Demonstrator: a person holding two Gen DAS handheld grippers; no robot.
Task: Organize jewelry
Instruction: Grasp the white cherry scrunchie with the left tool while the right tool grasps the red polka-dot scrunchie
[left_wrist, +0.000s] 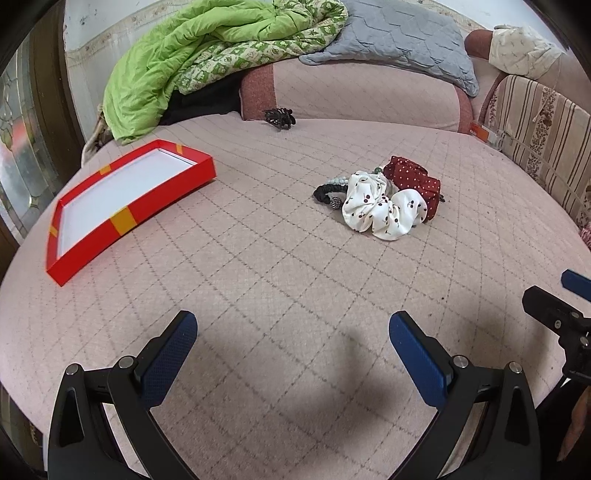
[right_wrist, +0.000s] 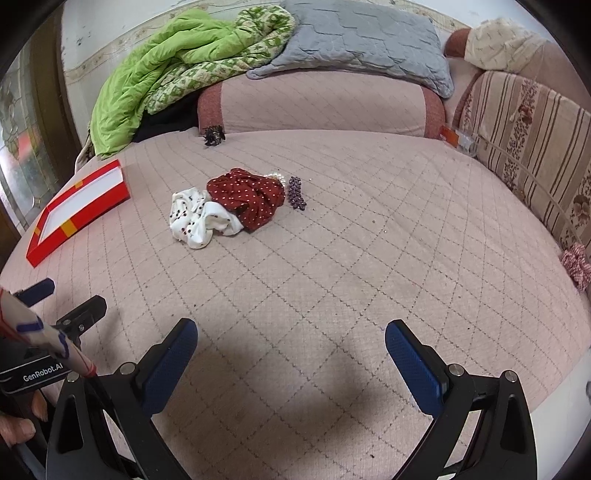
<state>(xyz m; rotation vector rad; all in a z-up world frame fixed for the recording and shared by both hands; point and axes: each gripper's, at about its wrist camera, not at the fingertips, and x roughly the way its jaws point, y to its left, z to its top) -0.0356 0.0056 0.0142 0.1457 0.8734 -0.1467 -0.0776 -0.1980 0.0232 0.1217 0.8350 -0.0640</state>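
Pink quilted bedding covers a bed (left_wrist: 277, 258), with a green quilt (left_wrist: 192, 59) and a grey pillow (left_wrist: 399, 40) heaped at the far end against a pink bolster (left_wrist: 351, 92).

A red tray (left_wrist: 125, 199) with a white floor lies on the bed to the left, holding nothing. Well to its right sits the jewelry pile: a white scrunchie (left_wrist: 380, 210) printed with cherries lies at the near side, touching a red dotted scrunchie (left_wrist: 417, 181) behind it. A black hair tie (left_wrist: 328, 194) rests against the white scrunchie's left edge, and a few pale beads (left_wrist: 338, 181) show just behind it. From the right wrist view a dark beaded piece (right_wrist: 296, 192) lies just right of the red scrunchie, and what may be pearls (right_wrist: 277, 176) peek out at its far edge. A dark hair claw (left_wrist: 279, 117) sits alone at the foot of the bolster, well apart from the pile. A red-and-white scrunchie (right_wrist: 577, 264) lies at the bed's far right edge.

Both tongs hover over the bare bedding near the camera, short of the pile. The left tongs (left_wrist: 293, 350) are spread wide, holding nothing. The right tongs (right_wrist: 291, 354) are likewise spread and hold nothing.
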